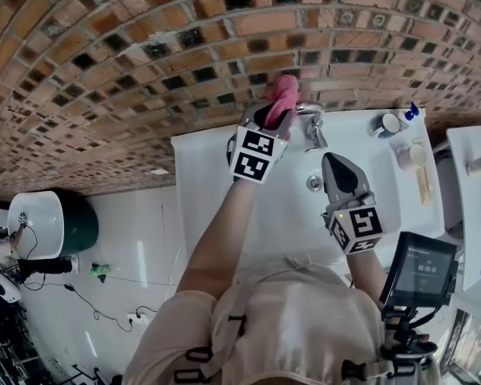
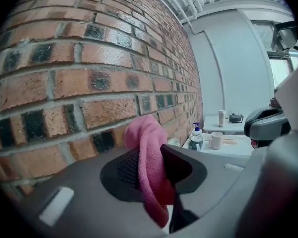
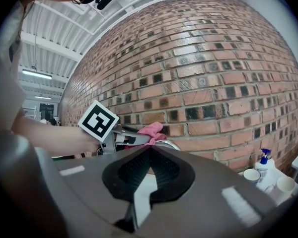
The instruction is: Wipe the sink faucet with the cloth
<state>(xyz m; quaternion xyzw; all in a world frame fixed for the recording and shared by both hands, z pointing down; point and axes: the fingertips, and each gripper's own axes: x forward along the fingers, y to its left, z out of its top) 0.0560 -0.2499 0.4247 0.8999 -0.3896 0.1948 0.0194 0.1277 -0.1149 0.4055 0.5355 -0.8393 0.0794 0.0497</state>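
A pink cloth (image 1: pixel 285 95) is bunched at the tip of my left gripper (image 1: pixel 274 119), which is shut on it and held up by the brick wall, just left of the chrome faucet (image 1: pixel 313 123). In the left gripper view the cloth (image 2: pixel 149 167) hangs pinched between the two dark pads. My right gripper (image 1: pixel 335 165) hovers over the white sink (image 1: pixel 216 183), nearer me than the faucet, shut with nothing in it. From the right gripper view I see the left gripper's marker cube (image 3: pixel 98 122), the cloth (image 3: pixel 153 132) and the faucet's curved spout (image 3: pixel 170 144) just beyond my touching jaw tips.
The brick wall (image 1: pixel 144 54) rises directly behind the faucet. On the sink's right side stand a cup (image 1: pixel 389 124), a soap bottle (image 1: pixel 413 112) and a mug (image 1: pixel 409 155). A device with a screen (image 1: pixel 421 271) sits at my lower right. A white side counter (image 1: pixel 473 159) lies further right.
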